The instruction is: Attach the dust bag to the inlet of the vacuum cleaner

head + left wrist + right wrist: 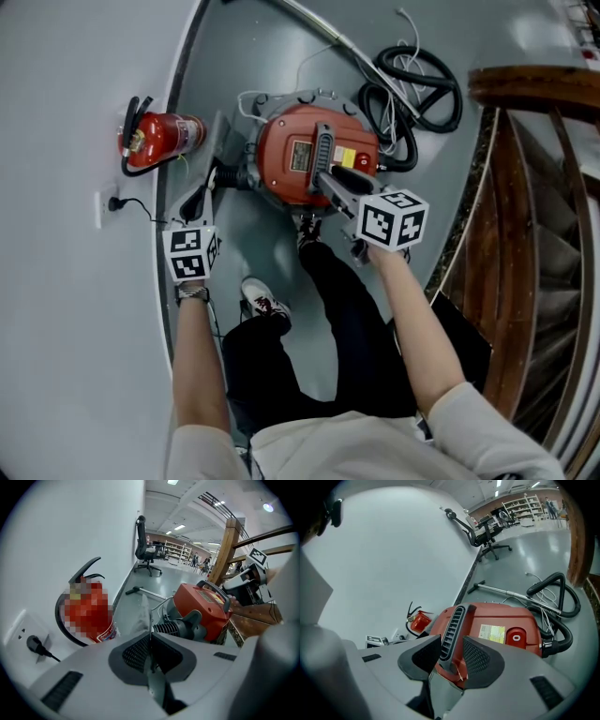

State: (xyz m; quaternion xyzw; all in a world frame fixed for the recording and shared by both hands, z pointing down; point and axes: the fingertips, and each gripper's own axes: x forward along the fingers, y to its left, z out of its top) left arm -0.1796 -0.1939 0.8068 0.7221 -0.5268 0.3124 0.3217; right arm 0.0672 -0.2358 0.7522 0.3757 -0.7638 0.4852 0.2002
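Observation:
The red vacuum cleaner [314,155] stands on the grey floor just ahead of my feet. My right gripper [328,178] is open over its top. The grey carrying handle [452,625] runs between the two pads with a gap on each side. My left gripper [202,199] hangs to the vacuum's left, near the wall. It is shut on the edge of a thin, pale dust bag [142,613] that stands up from the jaws. Just beyond the bag, a dark ribbed inlet piece [180,627] juts from the vacuum's side.
A red fire extinguisher [159,136] leans against the white wall, with a plugged wall socket [108,206] near it. A coiled black hose [422,89] and a metal wand [328,33] lie behind the vacuum. A wooden stair railing [534,187] rises on the right. My shoe [267,305] is below the vacuum.

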